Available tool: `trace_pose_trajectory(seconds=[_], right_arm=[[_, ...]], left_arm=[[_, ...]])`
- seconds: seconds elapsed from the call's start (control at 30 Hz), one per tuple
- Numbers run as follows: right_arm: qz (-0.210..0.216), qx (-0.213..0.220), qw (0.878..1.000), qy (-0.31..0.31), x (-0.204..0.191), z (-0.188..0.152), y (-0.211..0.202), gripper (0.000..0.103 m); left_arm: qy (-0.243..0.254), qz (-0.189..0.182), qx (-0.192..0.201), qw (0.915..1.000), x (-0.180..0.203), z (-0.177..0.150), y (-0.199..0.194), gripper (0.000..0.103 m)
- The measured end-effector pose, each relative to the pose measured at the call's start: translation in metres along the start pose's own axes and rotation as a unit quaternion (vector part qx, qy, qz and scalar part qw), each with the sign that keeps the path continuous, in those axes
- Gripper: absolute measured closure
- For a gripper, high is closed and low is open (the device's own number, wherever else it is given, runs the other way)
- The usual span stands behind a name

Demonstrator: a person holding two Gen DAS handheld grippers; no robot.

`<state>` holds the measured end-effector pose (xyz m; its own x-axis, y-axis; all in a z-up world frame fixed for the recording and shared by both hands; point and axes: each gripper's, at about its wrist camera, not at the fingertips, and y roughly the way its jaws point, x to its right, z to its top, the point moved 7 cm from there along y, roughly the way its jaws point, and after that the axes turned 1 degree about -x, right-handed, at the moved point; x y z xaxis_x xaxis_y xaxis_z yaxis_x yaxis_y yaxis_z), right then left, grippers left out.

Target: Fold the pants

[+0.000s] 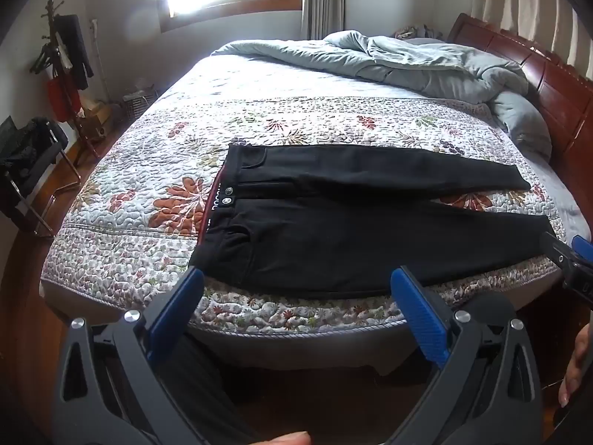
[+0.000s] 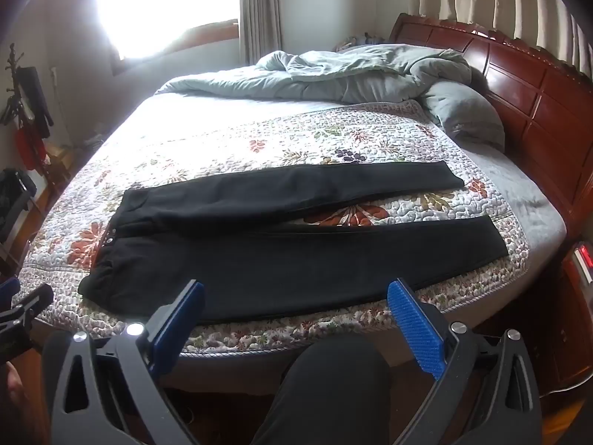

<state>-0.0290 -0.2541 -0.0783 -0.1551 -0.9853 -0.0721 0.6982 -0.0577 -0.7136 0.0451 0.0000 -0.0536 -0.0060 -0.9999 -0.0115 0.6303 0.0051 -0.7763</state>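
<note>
Both grippers, left gripper (image 1: 296,278) and right gripper (image 2: 296,291), hover wide open and empty above the near bed edge. The black pants (image 2: 289,252) lie flat, unfolded; next probably means pinching the near leg's edge to fold it over the far one.

The pants (image 2: 281,244) are lying flat on the quilt (image 2: 222,141), waistband at nine o'clock, legs at three o'clock; the duvet (image 2: 333,74) is lying behind at twelve.
</note>
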Motion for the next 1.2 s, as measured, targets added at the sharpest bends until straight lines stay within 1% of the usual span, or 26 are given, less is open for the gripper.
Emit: trace_pose_trajectory(seconds=[0.27, 0.3, 0.5, 0.53, 0.83, 1.2], right_arm=[[0.002, 0.002, 1.000, 0.001, -0.001, -0.001, 0.000, 0.004], [0.002, 0.003, 1.000, 0.001, 0.000, -0.001, -0.001, 0.004], [0.002, 0.000, 1.000, 0.000, -0.005, -0.004, -0.007, 0.004], [0.003, -0.001, 1.000, 0.000, -0.002, 0.001, 0.000, 0.004], [0.003, -0.001, 1.000, -0.001, -0.002, 0.002, 0.001, 0.004], [0.001, -0.001, 1.000, 0.000, 0.000, 0.002, 0.001, 0.004]], left_arm=[[0.001, 0.000, -0.001, 1.0000, 0.000, 0.004, 0.003, 0.003], [0.000, 0.001, 0.004, 1.0000, 0.000, 0.001, 0.000, 0.003], [0.000, 0.001, 0.004, 1.0000, 0.000, 0.001, 0.000, 0.003], [0.000, 0.001, 0.004, 1.0000, 0.000, 0.003, -0.002, 0.003], [0.000, 0.001, 0.006, 1.0000, -0.004, 0.009, -0.006, 0.003], [0.003, 0.003, 0.007, 1.0000, -0.003, 0.006, -0.006, 0.003]])
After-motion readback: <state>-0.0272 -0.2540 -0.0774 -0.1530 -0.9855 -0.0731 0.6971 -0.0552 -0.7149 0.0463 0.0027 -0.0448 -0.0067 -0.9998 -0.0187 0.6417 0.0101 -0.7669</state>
